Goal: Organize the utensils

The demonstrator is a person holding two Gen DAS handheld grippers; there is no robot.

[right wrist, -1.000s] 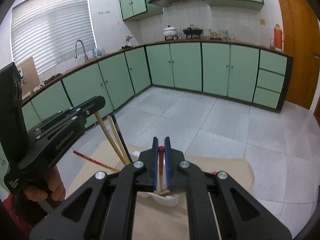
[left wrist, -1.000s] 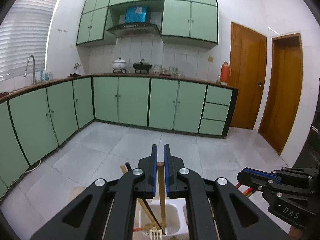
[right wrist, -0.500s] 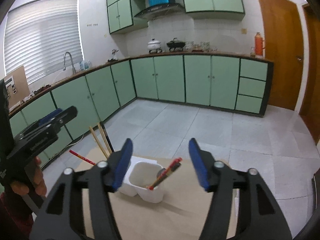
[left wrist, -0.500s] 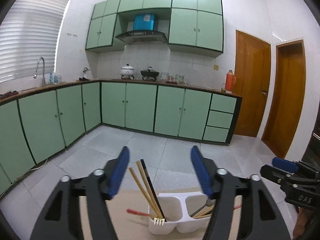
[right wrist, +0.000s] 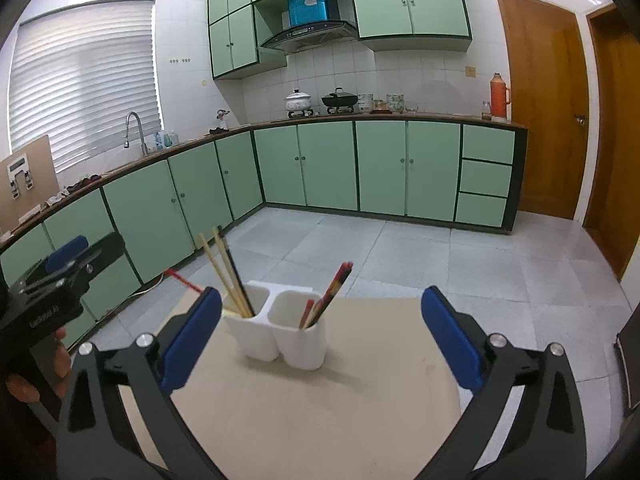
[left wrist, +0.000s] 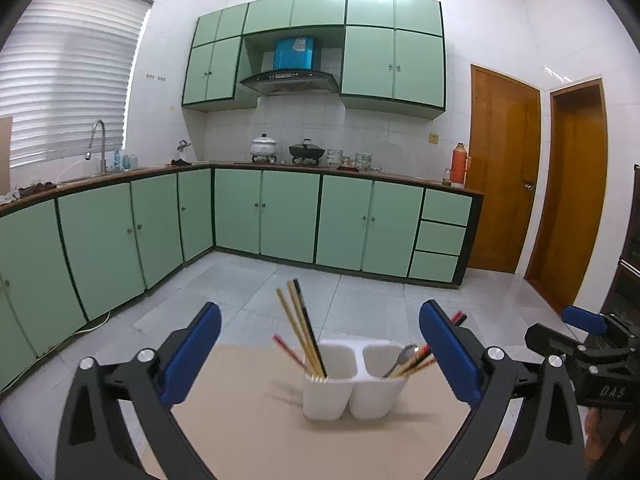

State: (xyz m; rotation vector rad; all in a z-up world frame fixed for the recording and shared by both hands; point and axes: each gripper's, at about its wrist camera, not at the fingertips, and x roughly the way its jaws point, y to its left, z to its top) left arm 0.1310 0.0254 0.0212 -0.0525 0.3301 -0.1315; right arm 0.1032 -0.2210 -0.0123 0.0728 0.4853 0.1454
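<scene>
A white two-compartment holder (left wrist: 348, 384) (right wrist: 280, 332) stands on the tan table (left wrist: 260, 440) (right wrist: 320, 408). Its left cup holds wooden and black chopsticks (left wrist: 298, 324) (right wrist: 224, 272) and a fork (left wrist: 318, 379). Its right cup holds a spoon (left wrist: 402, 356) and red chopsticks (right wrist: 334, 288). A red stick (right wrist: 182, 280) pokes out to the left behind the holder. My left gripper (left wrist: 320, 320) and right gripper (right wrist: 320, 300) hover back from the holder, jaws opening wide with nothing pressed between the pads. Each gripper also shows at the edge of the other's view.
Green base cabinets (left wrist: 288, 224) run along the back and left walls, with grey floor tiles (right wrist: 420, 256) beyond the table's far edge. Wooden doors (left wrist: 500, 172) stand at the right. A hand (right wrist: 40, 376) grips the left tool's handle.
Both grippers were shut on a chopstick over the holder; their jaws have swung open and both have drawn back. The sticks now stand in the cups.
</scene>
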